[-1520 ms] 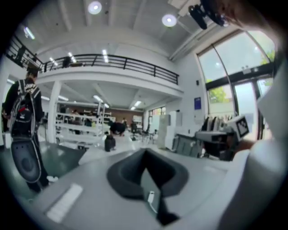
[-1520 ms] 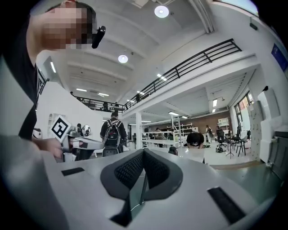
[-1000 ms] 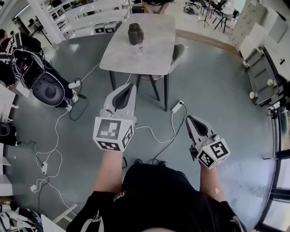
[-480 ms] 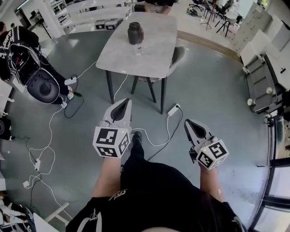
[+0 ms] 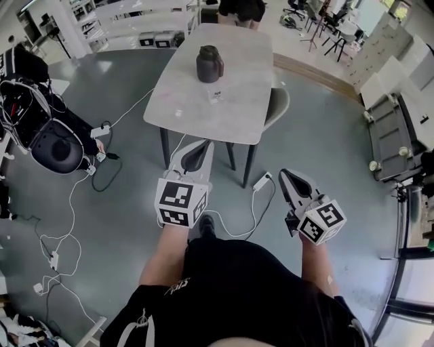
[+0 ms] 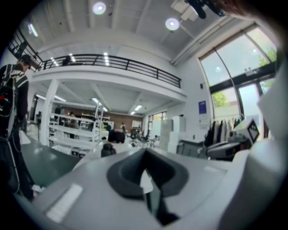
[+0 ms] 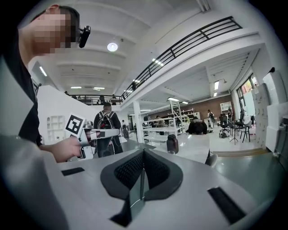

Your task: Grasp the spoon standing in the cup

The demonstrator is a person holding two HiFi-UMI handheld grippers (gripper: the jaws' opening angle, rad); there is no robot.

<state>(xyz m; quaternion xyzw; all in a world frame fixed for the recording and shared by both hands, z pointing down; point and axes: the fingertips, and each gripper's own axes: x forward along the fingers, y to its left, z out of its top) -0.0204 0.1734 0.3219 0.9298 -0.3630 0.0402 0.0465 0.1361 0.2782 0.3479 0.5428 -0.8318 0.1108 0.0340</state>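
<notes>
Ahead of me stands a grey table (image 5: 190, 101) with a dark jug (image 5: 209, 64) and a small clear cup (image 5: 215, 95) just in front of it. The spoon is too small to make out. Both grippers hang over the floor, well short of the table. My left gripper (image 5: 196, 146) points at the table's near edge, its jaws together and empty. My right gripper (image 5: 287, 175) is lower right, shut on nothing. The right gripper view shows the jug (image 7: 172, 143) far off beyond the closed gripper (image 7: 143, 153). In the left gripper view the jug (image 6: 107, 149) sits beyond that gripper (image 6: 145, 155).
A chair (image 5: 277, 107) is tucked under the table's right side. A power strip (image 5: 263, 181) and white cables (image 5: 71, 203) lie on the grey floor. A black round seat (image 5: 55, 146) is at the left, a cart (image 5: 390, 112) at the right, and a person (image 5: 241, 8) stands beyond the table.
The view has moved toward the table, which now sits larger and lower in the picture. Both grippers came forward with it and stay shut.
</notes>
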